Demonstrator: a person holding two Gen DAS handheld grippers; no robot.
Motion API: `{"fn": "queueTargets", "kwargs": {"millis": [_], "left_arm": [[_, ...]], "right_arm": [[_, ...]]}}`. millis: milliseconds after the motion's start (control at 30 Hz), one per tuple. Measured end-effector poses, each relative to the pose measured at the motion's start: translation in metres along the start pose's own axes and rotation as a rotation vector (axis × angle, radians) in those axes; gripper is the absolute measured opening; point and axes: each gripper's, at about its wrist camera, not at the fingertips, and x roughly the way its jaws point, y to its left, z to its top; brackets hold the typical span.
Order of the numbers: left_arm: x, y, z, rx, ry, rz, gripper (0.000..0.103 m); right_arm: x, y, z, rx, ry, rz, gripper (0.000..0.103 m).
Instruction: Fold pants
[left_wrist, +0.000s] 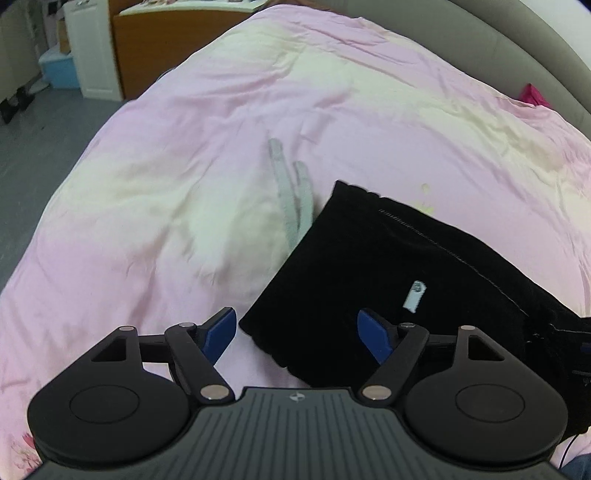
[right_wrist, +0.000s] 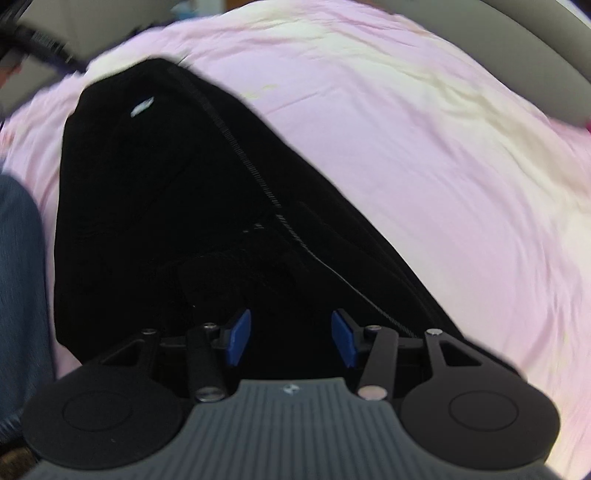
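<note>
Black pants (left_wrist: 388, 273) lie folded flat on a pink bed cover (left_wrist: 184, 184), with a small white label (left_wrist: 413, 295) on top and a stitched seam along the far edge. Two grey drawstrings (left_wrist: 295, 199) stick out from under their far left side. My left gripper (left_wrist: 295, 338) is open and empty, its blue pads over the near left corner of the pants. In the right wrist view the pants (right_wrist: 177, 206) fill the left and middle, slightly blurred. My right gripper (right_wrist: 291, 341) is open and empty just above the near end of the pants.
The pink and cream cover (right_wrist: 424, 155) spreads over the whole bed. A grey padded headboard (left_wrist: 498, 48) curves along the right. A wooden cabinet (left_wrist: 155, 48), a white unit (left_wrist: 92, 48) and a blue bin (left_wrist: 59, 70) stand at the far left on grey floor. Blue jeans (right_wrist: 18, 280) show at the left edge.
</note>
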Motion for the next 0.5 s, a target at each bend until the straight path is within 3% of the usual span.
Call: {"fn": "queueTargets", "kwargs": {"millis": [167, 400, 433, 500], "left_arm": [[0.021, 0.033, -0.023, -0.184, 0.011, -0.108, 0.088], [0.063, 0.055, -0.032, -0.385, -0.001, -0.271, 0.089], [0.068, 0.056, -0.032, -0.407, -0.004, -0.285, 0.088], [0.076, 0.055, -0.034, -0.444, -0.017, -0.31, 0.073]], "right_arm": [[0.026, 0.02, 0.026, -0.207, 0.087, 0.017, 0.045], [0.073, 0.033, 0.041, -0.366, 0.225, 0.078, 0.043], [0.078, 0.031, 0.042, -0.356, 0.237, 0.091, 0.044], [0.084, 0.025, 0.044, -0.327, 0.252, 0.117, 0.044]]}}
